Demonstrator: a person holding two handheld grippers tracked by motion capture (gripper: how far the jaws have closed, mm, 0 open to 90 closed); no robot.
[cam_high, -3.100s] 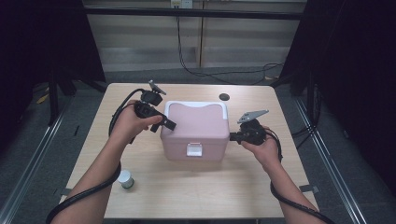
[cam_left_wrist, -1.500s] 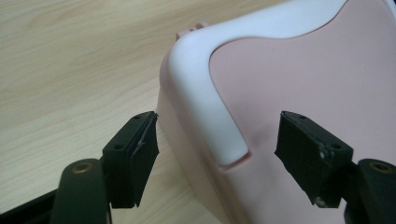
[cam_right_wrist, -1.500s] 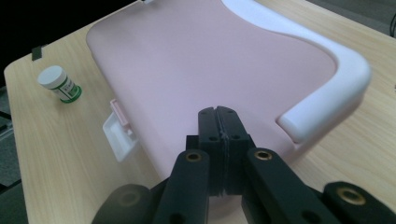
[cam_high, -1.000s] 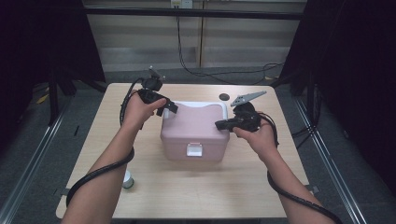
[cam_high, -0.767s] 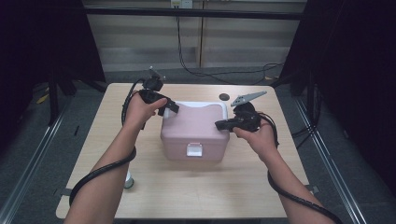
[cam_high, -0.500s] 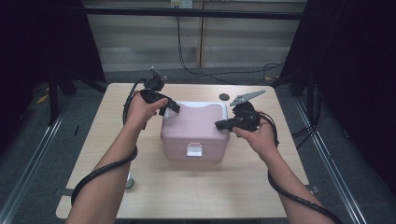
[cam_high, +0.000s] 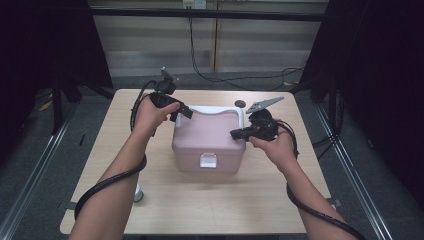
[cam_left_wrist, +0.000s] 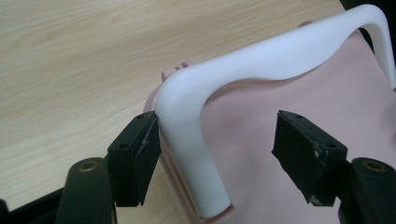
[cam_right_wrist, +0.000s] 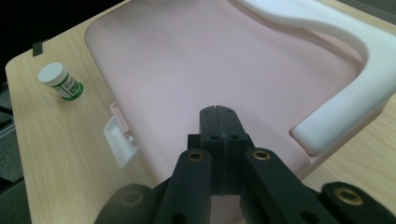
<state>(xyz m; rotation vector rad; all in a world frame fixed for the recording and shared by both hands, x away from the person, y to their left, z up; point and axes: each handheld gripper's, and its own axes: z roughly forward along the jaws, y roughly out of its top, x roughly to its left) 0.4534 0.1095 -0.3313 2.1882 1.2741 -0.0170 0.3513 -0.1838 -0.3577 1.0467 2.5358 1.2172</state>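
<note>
White handle (cam_left_wrist: 261, 60) sits between my left gripper's (cam_left_wrist: 219, 158) wide jaws, one pad touching; closing off-centre could slip. Right gripper (cam_right_wrist: 219, 140) stays shut.

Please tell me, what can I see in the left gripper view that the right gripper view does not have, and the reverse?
The left gripper view gives the left gripper with jaws open around the near end of the white handle. The right gripper view gives the shut right gripper, a small white bottle with a green label and the box's front latch. Both share the pink box, its handle and the wooden table.
</note>
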